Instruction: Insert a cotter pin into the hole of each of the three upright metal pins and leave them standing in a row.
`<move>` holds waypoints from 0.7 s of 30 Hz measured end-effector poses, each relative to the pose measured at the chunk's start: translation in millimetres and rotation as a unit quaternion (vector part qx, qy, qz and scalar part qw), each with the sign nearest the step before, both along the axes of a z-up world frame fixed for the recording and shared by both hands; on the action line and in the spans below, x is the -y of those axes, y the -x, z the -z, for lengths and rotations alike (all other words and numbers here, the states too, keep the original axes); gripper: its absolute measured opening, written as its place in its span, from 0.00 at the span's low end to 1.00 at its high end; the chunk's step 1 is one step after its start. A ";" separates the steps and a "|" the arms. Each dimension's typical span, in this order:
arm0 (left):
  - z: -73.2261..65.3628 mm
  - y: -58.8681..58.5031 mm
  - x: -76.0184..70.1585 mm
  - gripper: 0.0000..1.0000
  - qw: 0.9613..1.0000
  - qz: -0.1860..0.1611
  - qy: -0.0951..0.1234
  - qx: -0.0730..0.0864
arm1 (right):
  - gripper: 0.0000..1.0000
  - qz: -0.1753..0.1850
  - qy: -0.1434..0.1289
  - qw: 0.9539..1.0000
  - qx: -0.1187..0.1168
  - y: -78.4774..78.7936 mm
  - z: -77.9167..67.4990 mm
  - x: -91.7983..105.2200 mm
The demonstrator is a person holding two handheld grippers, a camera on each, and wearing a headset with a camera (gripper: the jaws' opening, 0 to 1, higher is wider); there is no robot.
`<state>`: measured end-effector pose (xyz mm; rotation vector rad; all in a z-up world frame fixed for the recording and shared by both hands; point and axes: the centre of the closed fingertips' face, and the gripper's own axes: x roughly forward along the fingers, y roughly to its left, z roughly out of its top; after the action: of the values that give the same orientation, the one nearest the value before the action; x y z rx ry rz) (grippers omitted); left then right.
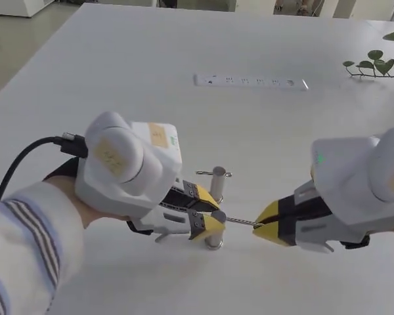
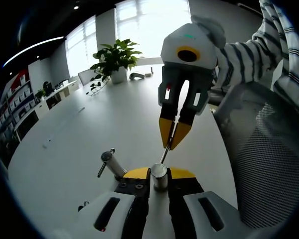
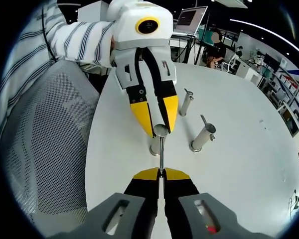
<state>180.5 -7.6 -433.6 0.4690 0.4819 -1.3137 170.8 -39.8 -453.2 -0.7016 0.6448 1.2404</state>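
The white surface (image 1: 184, 39) carries all parts. The left hand-held gripper (image 1: 213, 211), at 9 o'clock of the work, is clamped on an upright metal pin (image 2: 159, 177) standing on the surface. The right hand-held gripper (image 1: 261, 225), at 3 o'clock, is closed on a cotter pin (image 1: 240, 221) held level, its free end meeting the upper part of the clamped pin. A second pin (image 1: 217, 184) stands upright at 12 o'clock of the clamped one, with a cotter through its top. A third pin (image 3: 186, 102) stands near it, likewise fitted.
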 end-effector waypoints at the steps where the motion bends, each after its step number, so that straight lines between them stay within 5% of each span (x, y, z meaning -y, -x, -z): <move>1: 0.0 -0.2 0.2 0.10 1.000 0.001 -0.002 0.002 | 0.00 0.000 0.000 1.000 0.000 -0.3 0.0 -0.3; 9: 0.3 -0.2 0.4 0.09 1.000 -0.005 -0.003 0.002 | 0.00 -0.013 0.014 1.000 0.003 -4.4 0.4 -2.8; 21: 1.5 4.1 7.4 0.09 1.000 -0.002 0.003 -0.004 | 0.00 -0.044 -0.010 0.999 -0.016 -4.9 4.2 -29.6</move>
<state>176.4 -15.0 -435.1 0.4578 0.4837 -1.3142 175.6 -10.2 -457.5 -0.7016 0.6330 1.3398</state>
